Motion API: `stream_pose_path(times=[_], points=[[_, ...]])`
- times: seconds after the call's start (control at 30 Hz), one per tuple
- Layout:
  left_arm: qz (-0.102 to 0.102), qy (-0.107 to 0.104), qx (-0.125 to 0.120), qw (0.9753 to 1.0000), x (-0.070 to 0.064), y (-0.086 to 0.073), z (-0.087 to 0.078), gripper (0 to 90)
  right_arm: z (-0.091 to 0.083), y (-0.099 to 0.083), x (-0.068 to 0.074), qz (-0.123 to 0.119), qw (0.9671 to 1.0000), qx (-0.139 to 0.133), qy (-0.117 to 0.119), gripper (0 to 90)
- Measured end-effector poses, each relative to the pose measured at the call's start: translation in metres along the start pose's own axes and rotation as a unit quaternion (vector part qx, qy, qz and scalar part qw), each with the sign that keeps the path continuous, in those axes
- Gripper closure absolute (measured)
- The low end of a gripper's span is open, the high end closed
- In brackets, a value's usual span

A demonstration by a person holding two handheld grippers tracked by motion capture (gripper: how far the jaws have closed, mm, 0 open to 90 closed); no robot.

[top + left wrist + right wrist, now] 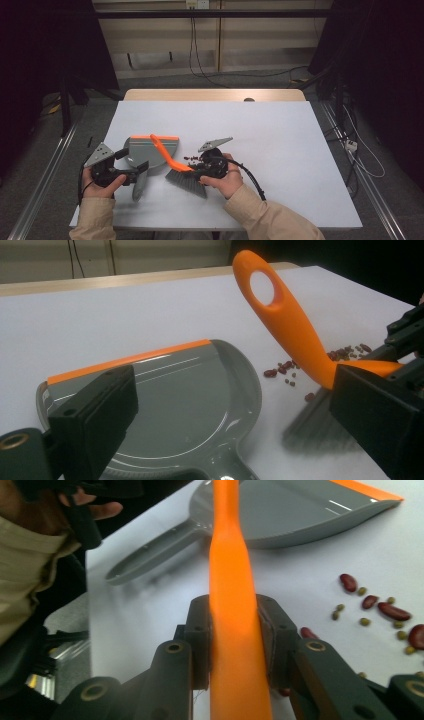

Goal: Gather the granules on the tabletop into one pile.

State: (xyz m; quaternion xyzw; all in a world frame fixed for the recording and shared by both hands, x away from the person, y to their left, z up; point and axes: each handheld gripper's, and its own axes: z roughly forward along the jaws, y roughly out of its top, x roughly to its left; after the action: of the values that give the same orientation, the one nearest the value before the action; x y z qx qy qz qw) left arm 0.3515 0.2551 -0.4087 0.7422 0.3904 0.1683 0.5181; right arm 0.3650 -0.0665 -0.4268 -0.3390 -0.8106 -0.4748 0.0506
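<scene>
The right gripper (202, 169) has its jaws clamped on the orange handle of the hand brush (231, 610), as the right gripper view shows, one pad pressed to each side. In the high view the brush (172, 162) slants across the white bench (280, 150), its grey bristles down near the front edge and its handle tip with the hanging hole lying over the grey dustpan (150, 152). The dustpan, edged with an orange lip, sits flat on the bench just left of the brush, its handle pointing toward the person. The left gripper (131, 176) rests beside that handle with its jaws apart, gripping nothing; the left gripper view shows the pan (190, 405) between them. Red and small green beans (380, 610) are scattered on the bench to the right of the brush handle
</scene>
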Motion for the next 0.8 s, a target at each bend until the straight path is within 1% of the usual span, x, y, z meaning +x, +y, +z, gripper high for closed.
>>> stream_pose_path(times=[0.13, 0.3, 0.4, 0.53, 0.6, 0.8], points=[[0.001, 0.001, -0.001, 1.0000, 0.001, 0.000, -0.001, 5.5, -0.003, 0.000, -0.009, 0.015, 0.9997, 0.004, -0.018, 70.9], [-0.001, 0.001, -0.001, 1.0000, 0.001, 0.000, -0.001, 5.5, -0.013, -0.003, -0.022, 0.035, 0.9987, 0.007, -0.036, 70.8], [0.000, 0.002, -0.002, 1.0000, 0.001, 0.000, -0.001, 5.5, -0.020, -0.004, -0.028, 0.039, 0.9980, 0.005, -0.049, 70.9], [0.000, 0.002, -0.001, 1.0000, 0.000, 0.000, -0.001, 5.5, -0.029, -0.006, -0.035, 0.045, 0.9972, 0.002, -0.059, 70.8], [0.001, 0.002, -0.001, 1.0000, 0.001, 0.000, -0.001, 5.5, -0.032, -0.007, -0.037, 0.042, 0.9969, 0.002, -0.066, 70.8], [0.001, 0.002, -0.001, 1.0000, 0.001, 0.000, -0.001, 5.5, -0.041, -0.009, -0.042, 0.048, 0.9960, -0.003, -0.076, 70.9]])
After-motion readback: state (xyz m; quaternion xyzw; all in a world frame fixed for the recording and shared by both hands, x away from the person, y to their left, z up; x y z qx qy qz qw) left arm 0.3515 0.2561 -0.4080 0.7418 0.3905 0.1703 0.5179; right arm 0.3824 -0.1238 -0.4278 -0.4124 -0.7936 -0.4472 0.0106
